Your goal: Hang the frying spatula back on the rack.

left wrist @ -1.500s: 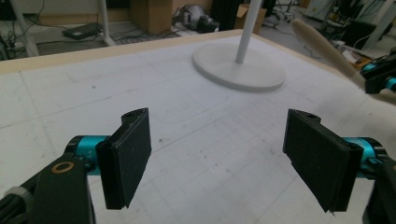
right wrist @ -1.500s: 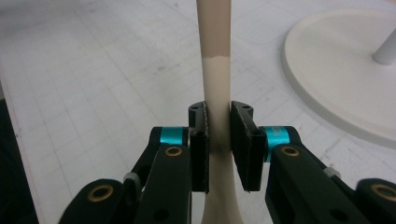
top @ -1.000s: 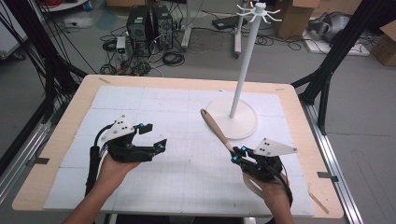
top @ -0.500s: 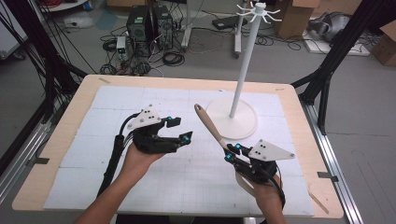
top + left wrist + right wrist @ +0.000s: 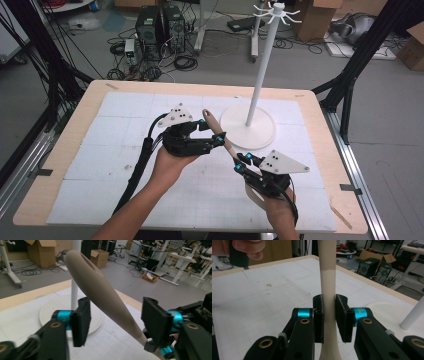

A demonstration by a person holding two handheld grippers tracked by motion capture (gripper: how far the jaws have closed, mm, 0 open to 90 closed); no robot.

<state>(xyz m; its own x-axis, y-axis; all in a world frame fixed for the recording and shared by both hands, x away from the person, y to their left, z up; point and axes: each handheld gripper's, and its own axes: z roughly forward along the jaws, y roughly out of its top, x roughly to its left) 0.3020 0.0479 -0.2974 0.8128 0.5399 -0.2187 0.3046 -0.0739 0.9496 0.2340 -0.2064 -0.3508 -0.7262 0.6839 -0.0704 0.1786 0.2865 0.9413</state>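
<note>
We see the right gripper [image 5: 329, 315] pinching a beige spatula [image 5: 218, 131] handle; the left gripper [image 5: 117, 322] spread around its upper end, above the worktop [image 5: 100, 140].

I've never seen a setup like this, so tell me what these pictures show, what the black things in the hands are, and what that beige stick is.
A person stands at a table with a hand-held clamp tool in each hand. The high view looks down from above; each gripper view comes from a camera riding on one tool. The right gripper is clamped on a beige utensil handle, lifted off the table. The left gripper is open, its jaws on either side of that handle without touching it. Also on the table stands a white hook stand on a round base.
</note>
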